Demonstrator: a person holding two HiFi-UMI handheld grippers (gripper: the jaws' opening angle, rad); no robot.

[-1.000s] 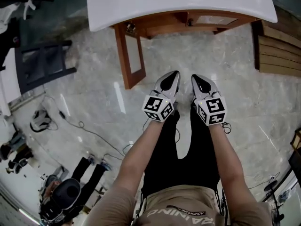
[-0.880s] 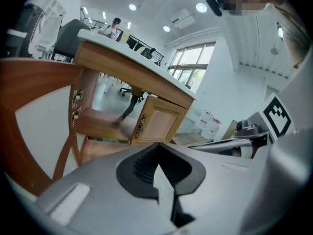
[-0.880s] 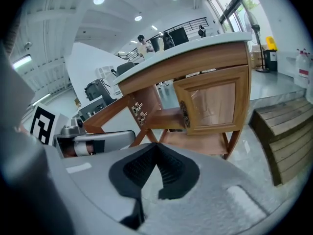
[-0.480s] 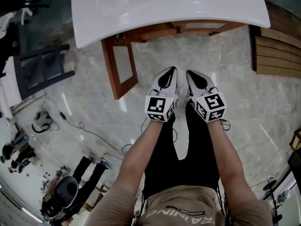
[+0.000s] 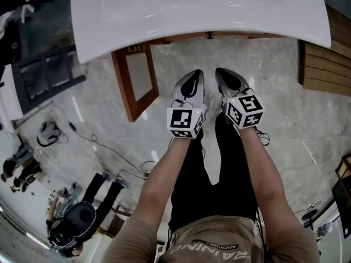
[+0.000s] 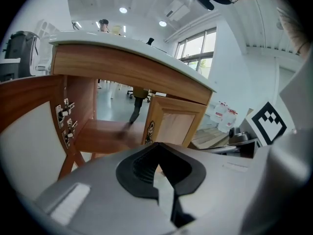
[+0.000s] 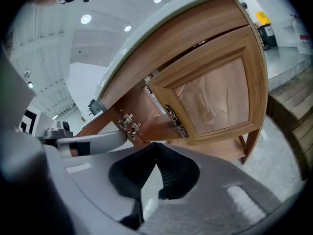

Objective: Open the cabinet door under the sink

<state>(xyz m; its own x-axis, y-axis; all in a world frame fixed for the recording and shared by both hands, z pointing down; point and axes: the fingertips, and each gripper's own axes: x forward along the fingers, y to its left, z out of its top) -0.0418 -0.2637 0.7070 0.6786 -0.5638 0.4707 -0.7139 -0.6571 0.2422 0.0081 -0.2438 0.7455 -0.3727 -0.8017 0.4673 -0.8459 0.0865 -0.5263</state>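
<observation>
Showing the left cabinet door (image 5: 136,81), reddish wood around a pale panel, standing swung wide open beneath the white sink (image 5: 197,12), exposing its hinges (image 6: 66,124). Showing the right door (image 7: 215,97), bearing an ornate handle (image 7: 176,121), seemingly sitting barely ajar.

Only legible print: near edge, on the person's shirt (image 5: 208,232), upside down, small "ADVENTURE" beside larger lettering, apparently "RAINING".
</observation>
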